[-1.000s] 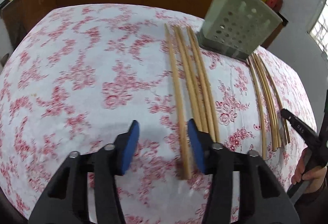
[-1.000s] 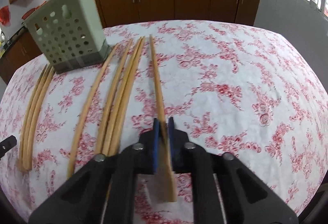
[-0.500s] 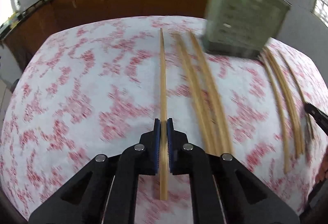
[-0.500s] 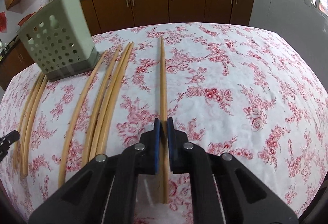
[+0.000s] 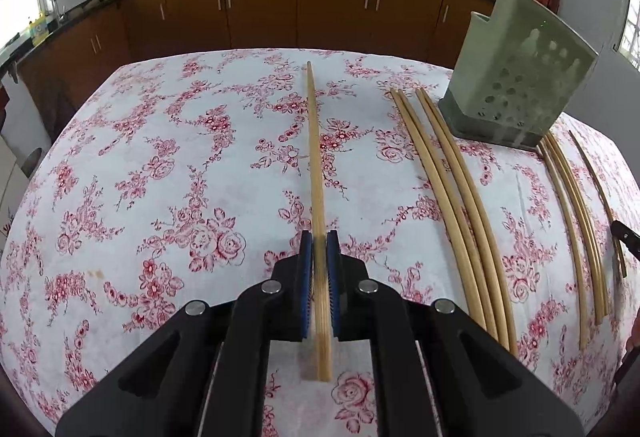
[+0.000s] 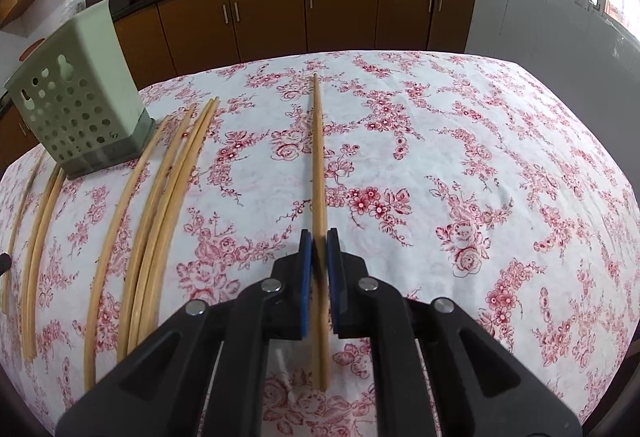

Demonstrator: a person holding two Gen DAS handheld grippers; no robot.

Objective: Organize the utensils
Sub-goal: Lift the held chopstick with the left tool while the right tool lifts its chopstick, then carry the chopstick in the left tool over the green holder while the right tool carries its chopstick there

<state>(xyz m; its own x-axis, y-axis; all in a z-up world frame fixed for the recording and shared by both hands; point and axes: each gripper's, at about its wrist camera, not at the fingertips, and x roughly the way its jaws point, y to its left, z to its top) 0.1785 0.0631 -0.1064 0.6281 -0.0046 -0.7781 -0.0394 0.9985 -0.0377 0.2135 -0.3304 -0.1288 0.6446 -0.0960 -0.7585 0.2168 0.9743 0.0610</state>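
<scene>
My left gripper (image 5: 319,245) is shut on a wooden chopstick (image 5: 315,157) that points away from me over the table. My right gripper (image 6: 319,243) is shut on another wooden chopstick (image 6: 318,149), also pointing forward. A pale green perforated utensil holder (image 5: 516,77) stands at the far right in the left wrist view and at the far left in the right wrist view (image 6: 76,97). Several loose chopsticks (image 5: 460,189) lie beside it, and they also show in the right wrist view (image 6: 160,197).
The table carries a white cloth with red flowers (image 5: 160,177). More chopsticks (image 5: 580,205) lie beyond the holder near the table's right edge. Brown kitchen cabinets (image 6: 340,9) stand behind the table.
My left gripper, open a second ago, has closed on a chopstick and lifted it clear of the others. My right gripper stays shut on its chopstick and has shifted a little right.
</scene>
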